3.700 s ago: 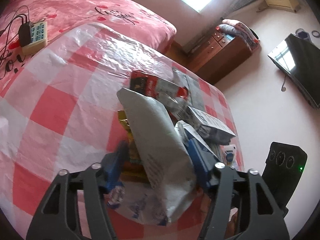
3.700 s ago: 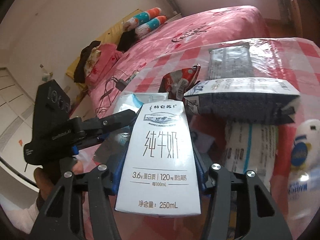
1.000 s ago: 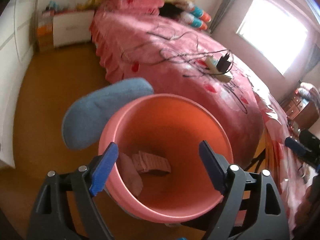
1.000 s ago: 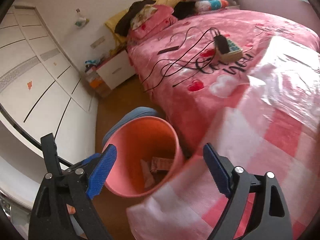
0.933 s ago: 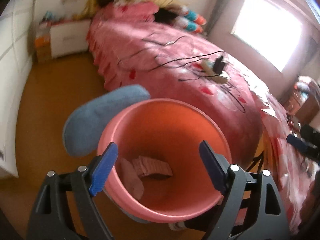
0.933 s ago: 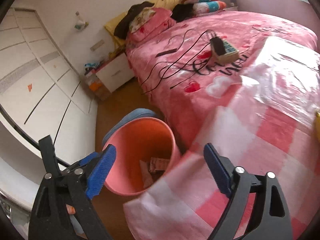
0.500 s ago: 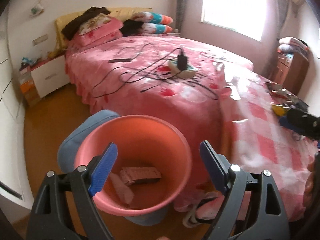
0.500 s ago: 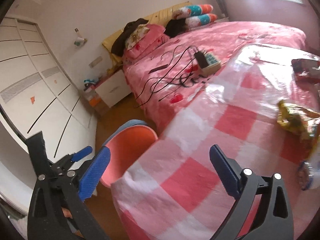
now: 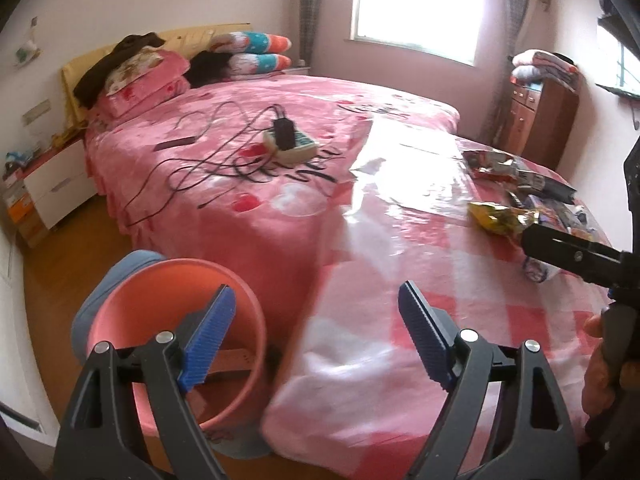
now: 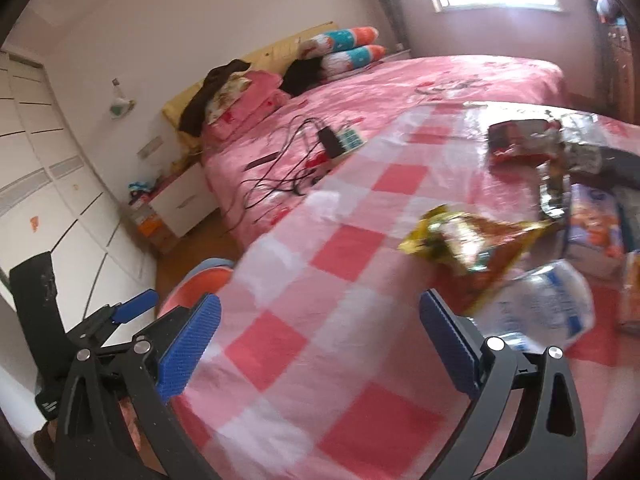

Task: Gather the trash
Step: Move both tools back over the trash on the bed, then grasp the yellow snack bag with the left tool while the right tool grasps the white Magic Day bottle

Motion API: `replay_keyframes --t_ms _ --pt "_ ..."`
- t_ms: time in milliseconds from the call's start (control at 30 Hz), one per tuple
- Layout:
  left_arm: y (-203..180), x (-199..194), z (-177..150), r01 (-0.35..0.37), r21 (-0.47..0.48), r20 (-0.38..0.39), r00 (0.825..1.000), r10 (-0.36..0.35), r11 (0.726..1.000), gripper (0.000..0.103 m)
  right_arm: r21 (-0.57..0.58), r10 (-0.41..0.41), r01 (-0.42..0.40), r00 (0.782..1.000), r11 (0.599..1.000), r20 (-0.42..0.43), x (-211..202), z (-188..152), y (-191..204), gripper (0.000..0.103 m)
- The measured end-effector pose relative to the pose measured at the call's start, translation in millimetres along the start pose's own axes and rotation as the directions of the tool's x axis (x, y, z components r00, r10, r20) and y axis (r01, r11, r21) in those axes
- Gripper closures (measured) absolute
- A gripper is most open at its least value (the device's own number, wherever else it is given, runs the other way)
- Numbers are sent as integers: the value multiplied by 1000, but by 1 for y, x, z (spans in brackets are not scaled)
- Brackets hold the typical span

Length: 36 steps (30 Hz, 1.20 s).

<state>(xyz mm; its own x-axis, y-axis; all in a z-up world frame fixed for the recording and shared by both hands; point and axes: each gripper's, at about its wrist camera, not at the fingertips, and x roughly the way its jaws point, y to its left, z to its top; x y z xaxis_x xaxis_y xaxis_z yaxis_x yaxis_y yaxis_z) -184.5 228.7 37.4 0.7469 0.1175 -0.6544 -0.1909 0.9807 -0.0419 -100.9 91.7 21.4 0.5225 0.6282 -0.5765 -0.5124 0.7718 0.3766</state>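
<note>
Across the right wrist view, from 11 to 5 o'clock: checked plastic cloth [image 10: 280, 344], glossy and loose over the end of the bed. Easy to catch with a low finger and drag, and then the litter on it slides off to the floor.

At 8 o'clock in the left wrist view, on the floor just beside the bed: pink bin [image 9: 168, 264], well apart from the trash. Long carry, so a weak pinch means a drop on the way.

Trash to collect, at 2 to 3 o'clock on the cloth:
- clear crumpled bottle [image 10: 540, 312], likely to squirt out of a pinch;
- touching it, yellow snack bag [image 10: 472, 240], crinkled and slippery;
- farther, at 1 o'clock, red packet [image 10: 516, 140].

Left gripper [image 9: 316, 292] wide apart, empty. Right gripper [image 10: 320, 300] jaws just been opening, now wide, nothing between.

Hard to make out:
- bottle blurred;
- pile cut at the right border;
- bin bottom mostly hidden behind the left finger, only something brownish showing.
</note>
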Motion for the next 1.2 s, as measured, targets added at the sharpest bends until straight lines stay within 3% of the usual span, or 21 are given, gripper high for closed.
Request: replay_keyframes --t_ms 267,667,1200 --pt "-42 8 8 56 48 0 998 -56 997 19 -15 -110 111 992 994 65 -24 3 -27 5" --pt "-92 14 19 129 109 5 992 -130 986 19 42 -215 211 969 977 125 -51 7 -72 5" --pt "-150 22 25 196 198 -23 980 -195 960 19 113 -270 254 950 960 155 -78 7 -117 5"
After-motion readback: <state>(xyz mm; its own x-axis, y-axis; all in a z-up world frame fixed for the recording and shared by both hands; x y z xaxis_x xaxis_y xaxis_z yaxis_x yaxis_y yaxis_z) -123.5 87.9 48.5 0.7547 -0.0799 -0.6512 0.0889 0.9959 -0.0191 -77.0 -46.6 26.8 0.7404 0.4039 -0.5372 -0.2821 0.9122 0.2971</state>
